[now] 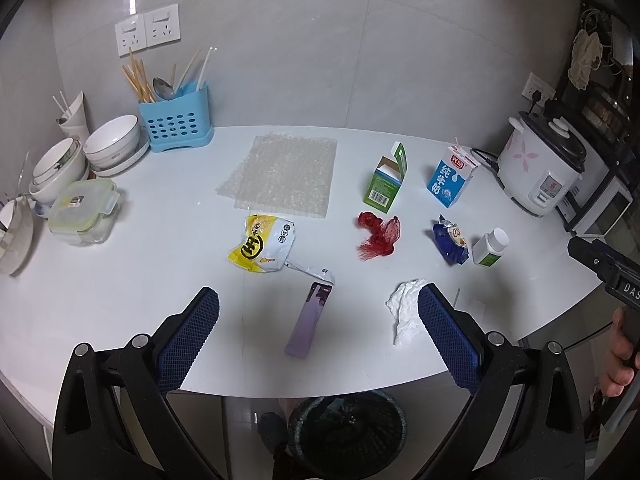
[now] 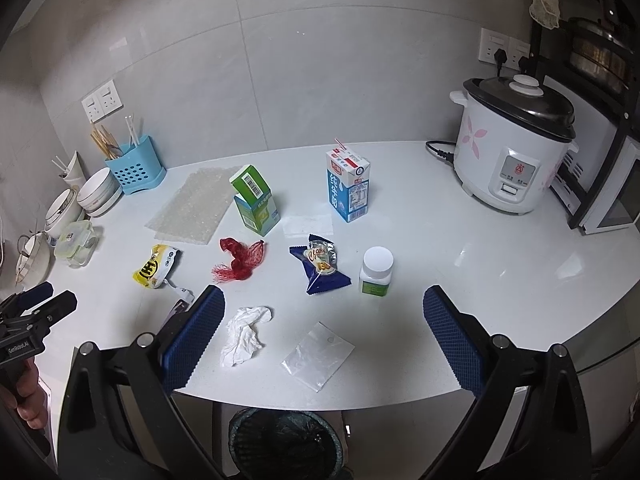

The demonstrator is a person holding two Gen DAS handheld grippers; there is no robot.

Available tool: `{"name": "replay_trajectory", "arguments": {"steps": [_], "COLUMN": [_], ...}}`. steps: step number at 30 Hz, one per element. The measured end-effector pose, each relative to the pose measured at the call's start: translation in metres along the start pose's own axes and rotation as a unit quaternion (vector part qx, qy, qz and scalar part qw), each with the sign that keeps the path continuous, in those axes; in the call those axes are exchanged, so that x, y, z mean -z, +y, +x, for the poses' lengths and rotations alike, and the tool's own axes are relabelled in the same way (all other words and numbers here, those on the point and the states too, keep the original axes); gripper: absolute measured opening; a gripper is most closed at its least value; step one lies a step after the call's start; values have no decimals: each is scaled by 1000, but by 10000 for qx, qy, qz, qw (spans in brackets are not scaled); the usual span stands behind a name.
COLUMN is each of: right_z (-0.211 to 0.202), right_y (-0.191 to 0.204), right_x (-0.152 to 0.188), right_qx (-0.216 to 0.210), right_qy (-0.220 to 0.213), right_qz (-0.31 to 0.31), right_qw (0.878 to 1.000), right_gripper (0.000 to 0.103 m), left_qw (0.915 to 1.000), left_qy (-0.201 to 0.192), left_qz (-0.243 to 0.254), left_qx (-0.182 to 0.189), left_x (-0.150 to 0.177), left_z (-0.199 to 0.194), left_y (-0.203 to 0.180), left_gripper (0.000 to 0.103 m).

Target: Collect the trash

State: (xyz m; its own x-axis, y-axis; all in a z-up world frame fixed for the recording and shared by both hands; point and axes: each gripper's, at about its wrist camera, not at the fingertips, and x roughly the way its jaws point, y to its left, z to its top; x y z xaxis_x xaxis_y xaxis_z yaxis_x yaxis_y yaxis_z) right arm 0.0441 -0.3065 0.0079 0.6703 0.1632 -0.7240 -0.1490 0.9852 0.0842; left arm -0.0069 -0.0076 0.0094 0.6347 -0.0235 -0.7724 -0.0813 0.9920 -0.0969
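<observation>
Trash lies scattered on the white counter (image 1: 120, 280). In the left wrist view: a yellow snack bag (image 1: 262, 248), a purple wrapper (image 1: 310, 320), a crumpled tissue (image 1: 404, 312), red mesh netting (image 1: 378, 234), a blue wrapper (image 1: 450, 240), a green carton (image 1: 386, 180), a milk carton (image 1: 452, 178) and bubble wrap (image 1: 282, 172). My left gripper (image 1: 318, 300) is open and empty above the purple wrapper. My right gripper (image 2: 324, 304) is open and empty above the tissue (image 2: 246, 332) and a clear plastic bag (image 2: 318, 356). A black bin (image 2: 286, 444) stands on the floor below the counter edge.
A white pill bottle (image 2: 376, 270) stands near the blue wrapper (image 2: 320, 268). A rice cooker (image 2: 516, 144) stands at the right. Bowls (image 1: 112, 140), a lidded container (image 1: 84, 210) and a blue utensil holder (image 1: 174, 120) sit at the left.
</observation>
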Motion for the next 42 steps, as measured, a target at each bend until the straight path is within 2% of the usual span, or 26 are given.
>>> {"name": "replay_trajectory", "arguments": {"steps": [33, 38, 42], "right_z": [7, 20, 46], "right_y": [6, 14, 26], "right_x": [-2, -8, -13], "right_qx": [13, -23, -6], "right_qy": [77, 175, 386], "right_qz": [-39, -101, -231], "right_qw": [10000, 9998, 9990], "right_gripper": [96, 96, 96], "left_qw": [10000, 10000, 9997], "left_qy": [-23, 32, 137], "left_qz": [-13, -64, -156], "left_qx": [25, -65, -148], "left_x": [-6, -11, -16], "left_z": [3, 15, 35], "left_y": [3, 18, 38], "left_gripper": [97, 97, 97]}}
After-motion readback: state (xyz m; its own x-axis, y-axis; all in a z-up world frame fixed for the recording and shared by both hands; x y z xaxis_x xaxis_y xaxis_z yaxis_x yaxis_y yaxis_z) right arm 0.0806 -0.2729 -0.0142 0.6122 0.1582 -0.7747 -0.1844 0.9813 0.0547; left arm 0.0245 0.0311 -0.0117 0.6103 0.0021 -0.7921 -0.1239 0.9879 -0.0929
